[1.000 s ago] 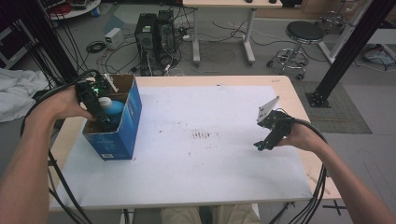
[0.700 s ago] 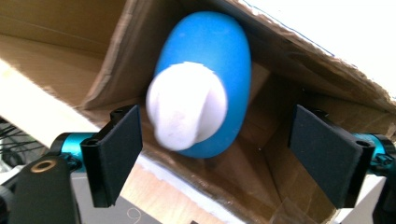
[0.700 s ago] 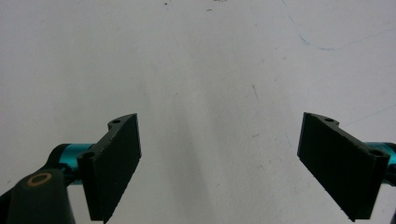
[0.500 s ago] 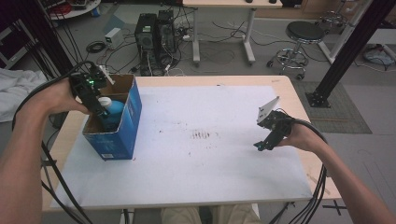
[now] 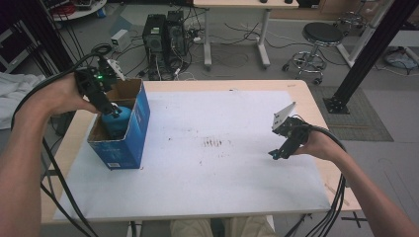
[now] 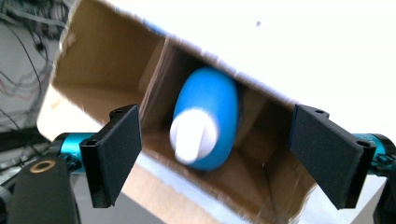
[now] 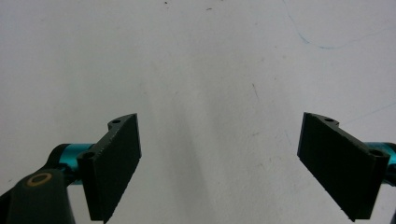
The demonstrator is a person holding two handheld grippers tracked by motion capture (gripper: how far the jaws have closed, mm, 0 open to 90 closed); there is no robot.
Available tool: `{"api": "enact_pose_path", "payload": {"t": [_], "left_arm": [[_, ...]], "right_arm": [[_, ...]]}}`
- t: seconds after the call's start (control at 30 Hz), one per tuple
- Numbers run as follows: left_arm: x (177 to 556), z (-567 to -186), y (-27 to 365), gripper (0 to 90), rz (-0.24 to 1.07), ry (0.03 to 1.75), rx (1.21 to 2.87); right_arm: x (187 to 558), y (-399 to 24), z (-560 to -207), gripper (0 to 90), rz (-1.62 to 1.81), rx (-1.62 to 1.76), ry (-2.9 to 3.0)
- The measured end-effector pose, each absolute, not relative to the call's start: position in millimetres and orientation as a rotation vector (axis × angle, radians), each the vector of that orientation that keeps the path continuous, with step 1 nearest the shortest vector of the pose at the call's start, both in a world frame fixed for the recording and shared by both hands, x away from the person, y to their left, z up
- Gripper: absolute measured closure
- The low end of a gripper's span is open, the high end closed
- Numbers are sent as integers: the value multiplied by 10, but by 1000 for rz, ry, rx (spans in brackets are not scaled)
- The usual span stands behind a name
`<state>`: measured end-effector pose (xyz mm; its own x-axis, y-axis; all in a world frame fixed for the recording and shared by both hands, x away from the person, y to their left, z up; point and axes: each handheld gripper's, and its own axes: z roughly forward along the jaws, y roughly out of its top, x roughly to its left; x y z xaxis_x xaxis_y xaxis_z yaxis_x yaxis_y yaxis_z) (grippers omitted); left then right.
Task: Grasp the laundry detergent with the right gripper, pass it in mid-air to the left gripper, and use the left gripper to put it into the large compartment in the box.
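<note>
A blue bottle (image 5: 117,120) with a white cap (image 6: 192,135) lies inside an open blue cardboard box (image 5: 129,143) at the table's left. My left gripper (image 5: 109,109) hovers just above the box's opening. In the left gripper view its jaws stand wide apart, with the left gripper (image 6: 215,119) open over the bottle (image 6: 210,100) and the pads touching nothing. My right gripper (image 5: 277,152) is held low over the white sheet at the right. In the right gripper view the right gripper (image 7: 219,123) is open with bare sheet between its jaws.
A white sheet (image 5: 207,163) covers most of the wooden table (image 5: 306,94). Cables trail from both grippers off the table's front. Beyond the far edge stand computer towers (image 5: 163,37), another desk and a stool (image 5: 321,39).
My left gripper has lifted up out of the box and drawn slightly back, leaving the bottle inside. The right hand has stayed where it was.
</note>
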<state>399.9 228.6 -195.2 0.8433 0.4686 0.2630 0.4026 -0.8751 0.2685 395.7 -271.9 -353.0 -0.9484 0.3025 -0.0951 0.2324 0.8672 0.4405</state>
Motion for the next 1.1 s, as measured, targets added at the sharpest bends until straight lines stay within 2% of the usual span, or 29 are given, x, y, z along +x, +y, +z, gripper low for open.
{"api": "enact_pose_path", "payload": {"t": [0.27, 0.57, 0.8, 1.1], "left_arm": [[3887, -1913, 1713, 176, 516, 483, 2822], [3839, -2240, 1046, 122, 415, 307, 2824], [3828, -2503, 806, 122, 368, 262, 2884], [3803, -2748, 678, 122, 307, 255, 2905]], "right_arm": [[3964, -2702, -3541, 127, 644, 413, 2879], [3947, -2699, -3538, 127, 643, 411, 2874], [3929, -2735, -3518, 127, 647, 435, 2865], [3901, -2749, -3471, 127, 647, 440, 2853]]}}
